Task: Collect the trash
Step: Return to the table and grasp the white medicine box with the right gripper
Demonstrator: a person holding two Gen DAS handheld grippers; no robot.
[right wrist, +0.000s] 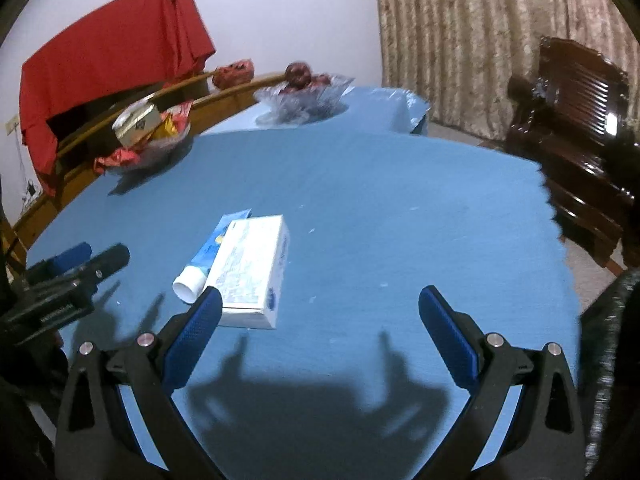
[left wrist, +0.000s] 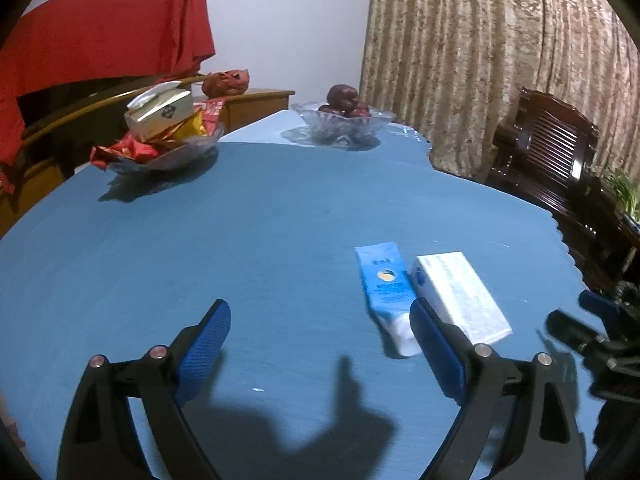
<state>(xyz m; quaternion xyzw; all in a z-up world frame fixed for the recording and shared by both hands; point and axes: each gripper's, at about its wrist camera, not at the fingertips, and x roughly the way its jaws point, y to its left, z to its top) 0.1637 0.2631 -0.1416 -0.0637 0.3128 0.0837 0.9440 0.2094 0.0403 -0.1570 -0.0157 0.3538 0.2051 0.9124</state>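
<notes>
A blue and white tube (left wrist: 387,292) with a white cap lies on the blue table (left wrist: 260,220), with a white carton (left wrist: 460,292) right beside it. My left gripper (left wrist: 320,316) is open and empty, its right finger just in front of the tube's cap. In the right wrist view the carton (right wrist: 254,270) lies partly over the tube (right wrist: 208,256). My right gripper (right wrist: 320,304) is open and empty, its left finger touching or just short of the carton's near corner. The left gripper (right wrist: 86,258) shows at the left edge there.
A glass dish of snack packets with a box on top (left wrist: 160,132) stands far left. A glass bowl of dark red fruit (left wrist: 344,120) stands at the far edge. A dark wooden chair (left wrist: 560,152) stands right of the table. Curtains hang behind.
</notes>
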